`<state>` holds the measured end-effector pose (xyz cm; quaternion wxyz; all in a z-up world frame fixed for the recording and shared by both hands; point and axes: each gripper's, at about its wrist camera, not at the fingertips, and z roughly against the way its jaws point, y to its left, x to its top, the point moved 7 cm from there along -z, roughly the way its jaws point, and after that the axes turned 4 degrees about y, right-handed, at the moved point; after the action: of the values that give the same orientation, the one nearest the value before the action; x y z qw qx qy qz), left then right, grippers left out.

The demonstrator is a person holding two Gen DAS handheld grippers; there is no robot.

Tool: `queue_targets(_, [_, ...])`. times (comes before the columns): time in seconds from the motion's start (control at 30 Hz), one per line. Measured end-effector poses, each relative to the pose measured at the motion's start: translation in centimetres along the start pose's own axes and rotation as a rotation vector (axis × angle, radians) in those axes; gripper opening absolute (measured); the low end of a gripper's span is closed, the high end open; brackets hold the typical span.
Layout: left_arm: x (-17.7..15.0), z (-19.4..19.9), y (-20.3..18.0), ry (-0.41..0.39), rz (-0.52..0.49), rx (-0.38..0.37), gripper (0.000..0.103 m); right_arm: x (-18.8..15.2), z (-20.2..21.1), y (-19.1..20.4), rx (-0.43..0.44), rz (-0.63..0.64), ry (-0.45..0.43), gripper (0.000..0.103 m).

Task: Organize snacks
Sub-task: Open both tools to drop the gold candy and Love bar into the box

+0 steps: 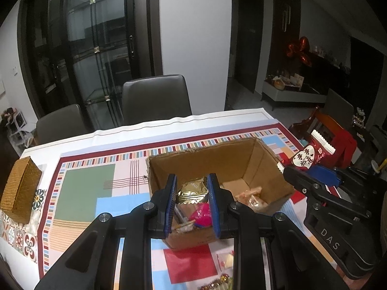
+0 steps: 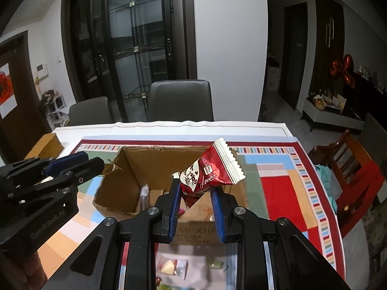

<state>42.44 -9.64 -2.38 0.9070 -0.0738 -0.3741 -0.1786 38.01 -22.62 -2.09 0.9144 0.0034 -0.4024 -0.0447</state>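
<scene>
Here the right tool [image 2: 196,201] pinches the lower end of a red snack packet [image 2: 209,175], whose long axis tilts up and right, crimped white end topmost, above the open cardboard box [image 2: 135,166]. The left tool [image 1: 191,194] grips a gold packet [image 1: 192,189] over the same box. Beyond, on the patterned counter [image 1: 84,188], sits a woven basket [image 1: 20,188]; grey chairs [image 1: 154,99] stand behind.

Dining room at night: two grey chairs [image 2: 181,100] stand behind a table w/ patchwork-print cloth [image 1: 84,188]; woven box [image 1: 20,189] at its left edge. Dark glass doors [image 2: 125,48] behind; red foil balloons [image 2: 343,71], possibly heart-shaped, over a sideboard [image 2: 331,114].
</scene>
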Motion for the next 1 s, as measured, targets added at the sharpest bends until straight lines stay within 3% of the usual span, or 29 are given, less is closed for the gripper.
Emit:
queue_targets(0.43, [-0.1, -3.4, 0.5, 0.014, 0.052, 0.023, 0.026, 1.0, -2.8, 0.1, -0.003, 0.037, 0.014, 0.026])
queue_targets(1.0, [-0.7, -5.2, 0.6, 0.061, 0.059, 0.038, 0.026, 0.5, -6.1, 0.7, 0.014, 0.074, 0.112, 0.027])
